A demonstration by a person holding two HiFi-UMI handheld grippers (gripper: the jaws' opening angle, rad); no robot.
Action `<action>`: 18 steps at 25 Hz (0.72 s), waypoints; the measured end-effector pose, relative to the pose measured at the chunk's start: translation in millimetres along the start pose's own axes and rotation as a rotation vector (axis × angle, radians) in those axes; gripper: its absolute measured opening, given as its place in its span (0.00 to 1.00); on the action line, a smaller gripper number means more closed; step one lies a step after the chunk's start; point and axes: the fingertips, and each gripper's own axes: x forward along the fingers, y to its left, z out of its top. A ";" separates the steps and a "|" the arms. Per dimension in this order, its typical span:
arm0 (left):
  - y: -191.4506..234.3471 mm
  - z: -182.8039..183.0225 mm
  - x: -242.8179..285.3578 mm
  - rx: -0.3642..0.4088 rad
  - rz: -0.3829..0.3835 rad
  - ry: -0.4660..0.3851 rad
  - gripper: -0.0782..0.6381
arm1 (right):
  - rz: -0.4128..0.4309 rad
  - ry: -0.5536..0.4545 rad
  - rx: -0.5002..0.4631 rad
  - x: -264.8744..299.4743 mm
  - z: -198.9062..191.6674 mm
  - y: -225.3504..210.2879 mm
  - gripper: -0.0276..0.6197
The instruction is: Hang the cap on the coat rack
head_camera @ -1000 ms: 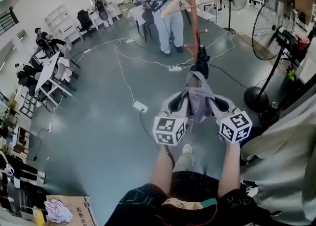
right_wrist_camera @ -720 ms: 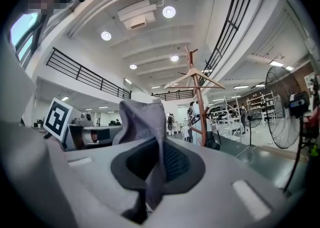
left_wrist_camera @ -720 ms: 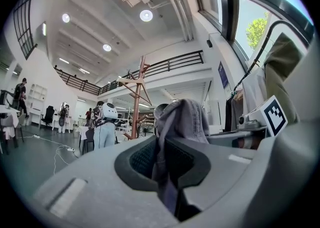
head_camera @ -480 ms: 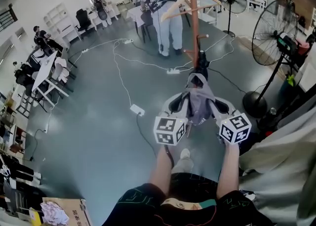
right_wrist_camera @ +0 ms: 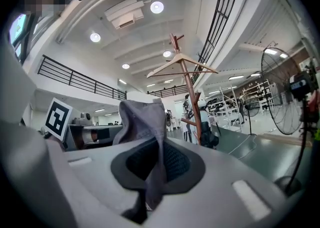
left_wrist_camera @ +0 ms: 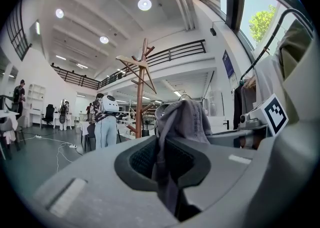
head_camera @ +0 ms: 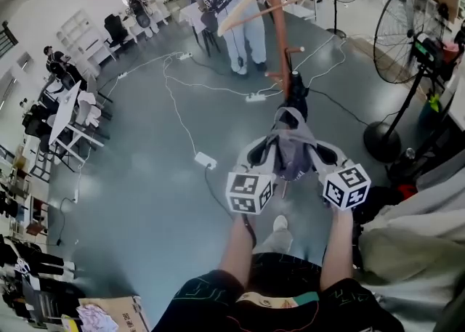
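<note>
gripping cap (head_camera: 292, 147) (left tool (head_camera: 275, 146), right tool (head_camera: 310, 147))

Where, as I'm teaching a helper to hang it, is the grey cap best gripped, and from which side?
By its rim, one fold on each side, approached from below, as the left tongs and right tongs grip it now. The limp cap hangs spread between them, likely leaving its top free to meet a coat rack peg.

Two grippers, left gripper (head_camera: 266, 150) and right gripper (head_camera: 318, 152), one cap (head_camera: 293, 150) between them; ahead, one coat rack (head_camera: 280, 33), one hanger (head_camera: 245, 2).
</note>
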 end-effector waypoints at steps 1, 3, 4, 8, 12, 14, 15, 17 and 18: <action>5.5 -1.8 3.5 0.002 0.002 0.008 0.17 | 0.004 0.001 0.012 6.8 -1.4 -1.6 0.07; 17.5 -6.5 10.1 0.005 0.011 0.028 0.17 | 0.014 0.006 0.034 20.5 -4.3 -4.7 0.07; 23.6 -8.7 13.0 0.006 0.016 0.038 0.17 | 0.019 0.009 0.042 27.5 -5.6 -6.2 0.07; 47.4 -11.1 30.0 0.023 0.034 0.061 0.17 | 0.038 0.009 0.066 58.4 -7.8 -15.2 0.07; 67.3 -10.3 51.9 0.039 0.040 0.073 0.17 | 0.046 -0.002 0.090 85.7 -7.0 -28.5 0.07; 73.8 -10.2 62.6 0.042 0.037 0.075 0.17 | 0.042 -0.004 0.098 96.3 -5.4 -36.8 0.07; 76.7 -10.3 68.6 0.045 0.032 0.077 0.17 | 0.039 -0.007 0.103 101.7 -4.2 -41.6 0.07; 84.2 -10.0 81.9 0.050 0.024 0.084 0.17 | 0.032 -0.011 0.112 113.8 -1.4 -51.3 0.07; 89.2 -9.9 88.3 0.050 0.022 0.088 0.17 | 0.030 -0.011 0.115 120.3 -0.7 -54.9 0.07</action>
